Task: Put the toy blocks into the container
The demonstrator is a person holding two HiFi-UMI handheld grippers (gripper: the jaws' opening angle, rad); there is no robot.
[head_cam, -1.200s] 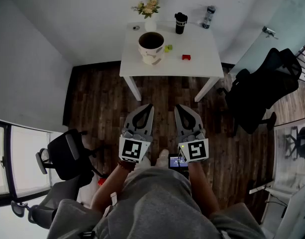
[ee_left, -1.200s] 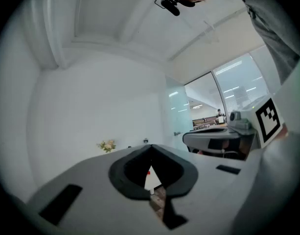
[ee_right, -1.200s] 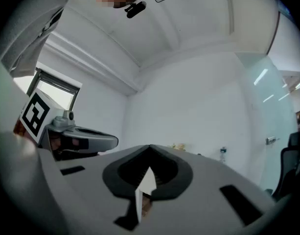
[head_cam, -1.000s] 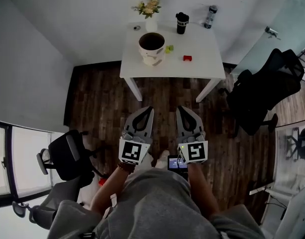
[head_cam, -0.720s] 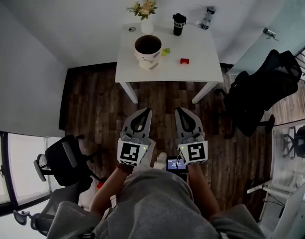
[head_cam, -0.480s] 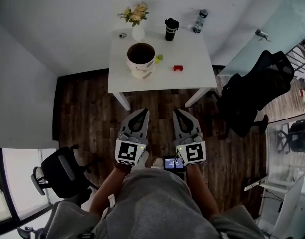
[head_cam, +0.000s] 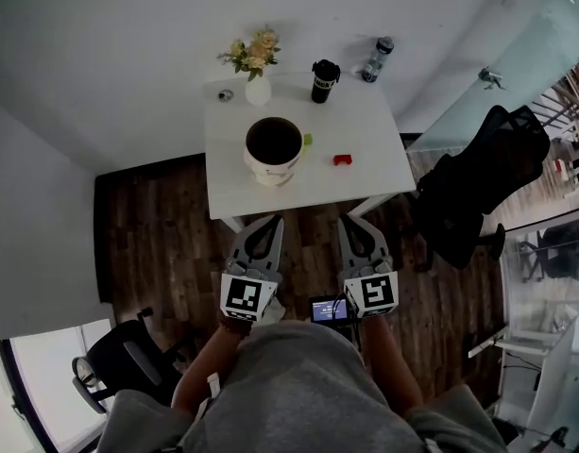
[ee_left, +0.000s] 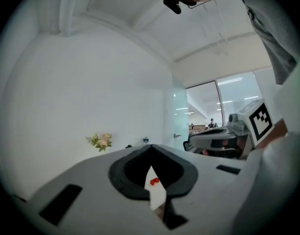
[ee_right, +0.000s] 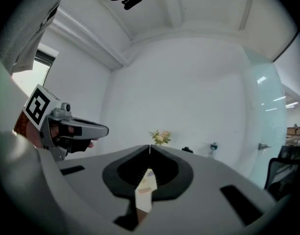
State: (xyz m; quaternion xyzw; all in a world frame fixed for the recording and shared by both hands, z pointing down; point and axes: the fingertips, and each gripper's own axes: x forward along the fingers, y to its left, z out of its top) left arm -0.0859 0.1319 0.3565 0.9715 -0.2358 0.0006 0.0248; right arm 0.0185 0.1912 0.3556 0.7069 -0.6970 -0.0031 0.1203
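left tool (head_cam: 269,219): jaws together, empty
right tool (head_cam: 349,221): jaws together, empty
red block (head_cam: 342,159): on tabletop (head_cam: 369,121), ahead of right tool
green block (head_cam: 308,140): just beside container (head_cam: 270,170), ahead of left tool

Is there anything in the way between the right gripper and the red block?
Nothing visible. The right gripper, shut and empty, is held short of the table's near edge. The red block lies on bare tabletop just past it, with the container and green block further left.
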